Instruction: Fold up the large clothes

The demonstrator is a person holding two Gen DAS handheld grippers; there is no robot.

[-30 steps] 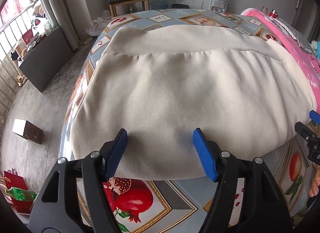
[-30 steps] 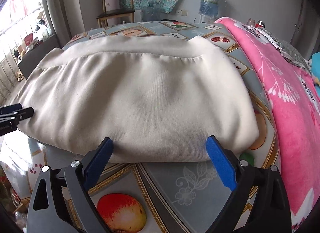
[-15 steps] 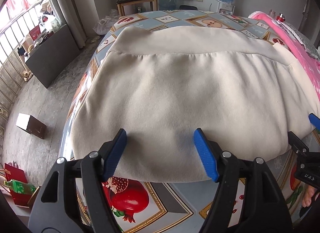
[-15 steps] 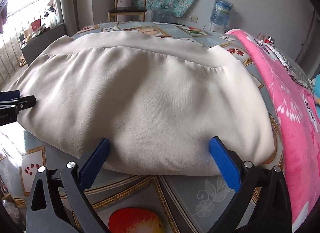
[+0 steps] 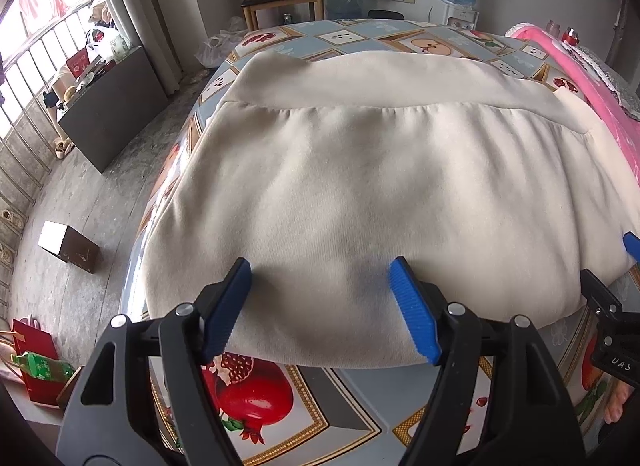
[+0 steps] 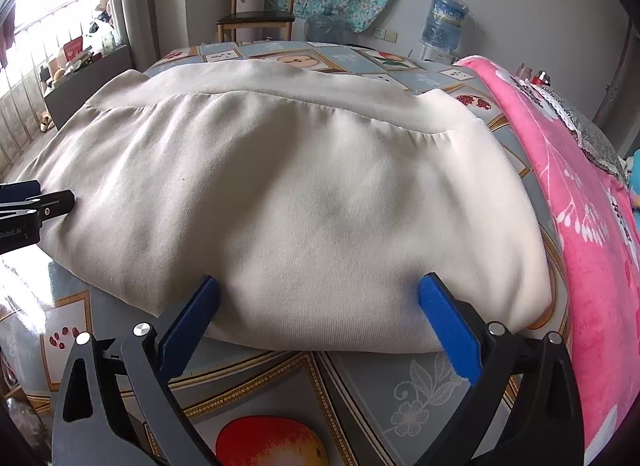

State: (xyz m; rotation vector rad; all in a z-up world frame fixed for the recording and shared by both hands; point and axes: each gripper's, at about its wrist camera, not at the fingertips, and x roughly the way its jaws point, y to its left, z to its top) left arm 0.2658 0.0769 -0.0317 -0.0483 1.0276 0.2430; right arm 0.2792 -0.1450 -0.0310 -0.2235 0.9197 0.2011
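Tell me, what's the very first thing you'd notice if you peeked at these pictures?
A big cream garment fills the middle, lying spread over a tablecloth printed with bright fruit. At its near edge sit two black tools with blue pads, the left tool and the right tool, both open around the cloth's fold. A bright pink blanket runs along the right side.
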